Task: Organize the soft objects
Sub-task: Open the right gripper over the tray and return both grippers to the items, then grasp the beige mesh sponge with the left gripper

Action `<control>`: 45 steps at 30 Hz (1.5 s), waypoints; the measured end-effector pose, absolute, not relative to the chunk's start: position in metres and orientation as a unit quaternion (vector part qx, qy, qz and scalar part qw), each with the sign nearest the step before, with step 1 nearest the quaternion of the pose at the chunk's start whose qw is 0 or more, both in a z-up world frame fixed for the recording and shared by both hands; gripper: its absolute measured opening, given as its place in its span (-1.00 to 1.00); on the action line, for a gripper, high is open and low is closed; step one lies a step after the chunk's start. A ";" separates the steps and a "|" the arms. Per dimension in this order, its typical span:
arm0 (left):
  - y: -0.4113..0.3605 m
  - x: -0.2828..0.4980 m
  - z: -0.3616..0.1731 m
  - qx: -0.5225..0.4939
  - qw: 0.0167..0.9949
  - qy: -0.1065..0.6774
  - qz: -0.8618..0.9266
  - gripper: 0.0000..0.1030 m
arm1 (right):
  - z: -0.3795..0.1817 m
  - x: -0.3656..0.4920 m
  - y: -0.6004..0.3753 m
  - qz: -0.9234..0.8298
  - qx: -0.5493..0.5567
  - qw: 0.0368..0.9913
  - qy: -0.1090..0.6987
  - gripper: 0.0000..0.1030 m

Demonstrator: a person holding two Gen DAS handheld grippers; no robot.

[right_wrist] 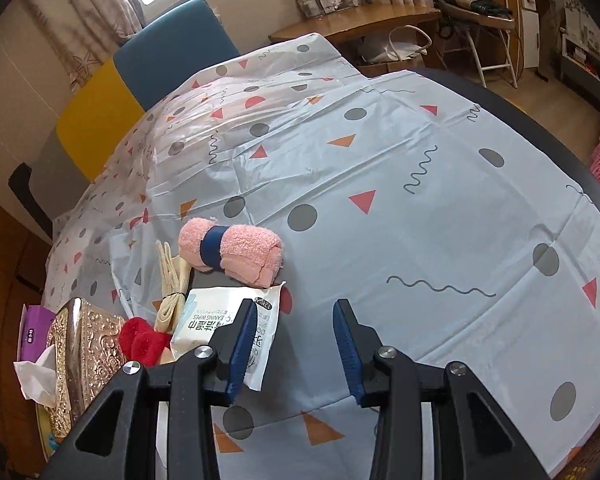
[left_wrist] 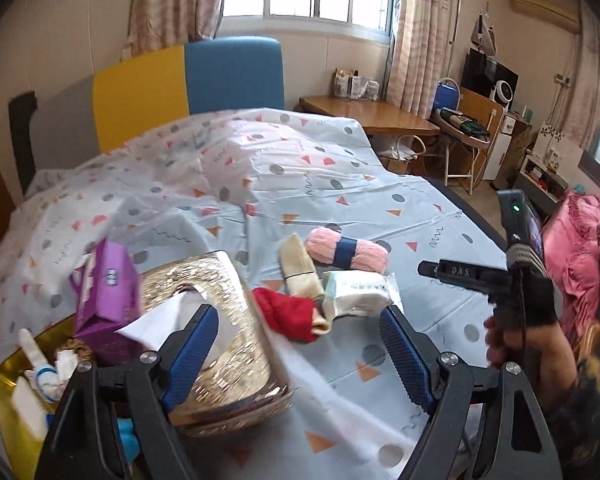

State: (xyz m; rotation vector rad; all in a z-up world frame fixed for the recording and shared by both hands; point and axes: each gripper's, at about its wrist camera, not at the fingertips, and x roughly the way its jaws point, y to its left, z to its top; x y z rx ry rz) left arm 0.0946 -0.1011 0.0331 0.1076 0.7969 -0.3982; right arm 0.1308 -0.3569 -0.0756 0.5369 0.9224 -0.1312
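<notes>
Patterned sheet [right_wrist: 420,208] under fluffy pink towel roll [right_wrist: 236,254] (blue band), both tools [left_wrist: 300,344] [right_wrist: 294,350] spread, empty.

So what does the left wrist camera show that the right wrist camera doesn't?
Only the left wrist view shows the gold tray, the person's gloved hand and the pink bedding. Only the right wrist view shows the wipes pack's printed label. Both share the pink towel roll, red cloth and gold tissue box.

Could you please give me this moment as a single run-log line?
left hand-held gripper: open, empty | right hand-held gripper: open, empty | pink towel roll, wipes pack, red sock: on tablecloth
</notes>
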 end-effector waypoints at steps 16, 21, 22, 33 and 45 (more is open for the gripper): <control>-0.179 0.234 -0.047 0.030 0.839 0.526 -0.138 0.17 | -0.066 0.128 -0.371 -0.060 0.297 0.853 0.426 -0.24; -0.181 0.254 -0.083 0.035 0.819 0.561 -0.115 0.16 | -0.066 0.129 -0.372 -0.057 0.301 0.850 0.429 -0.24; -0.182 0.257 -0.088 0.040 0.818 0.563 -0.110 0.16 | -0.067 0.129 -0.373 -0.056 0.306 0.848 0.430 -0.24; -0.190 0.273 -0.126 0.070 0.807 0.579 -0.093 -0.19 | -0.069 0.129 -0.374 -0.058 0.310 0.845 0.432 -0.24; -0.181 0.244 -0.070 0.043 0.836 0.527 -0.148 -0.21 | -0.082 0.139 -0.360 -0.059 0.257 0.849 0.458 -0.24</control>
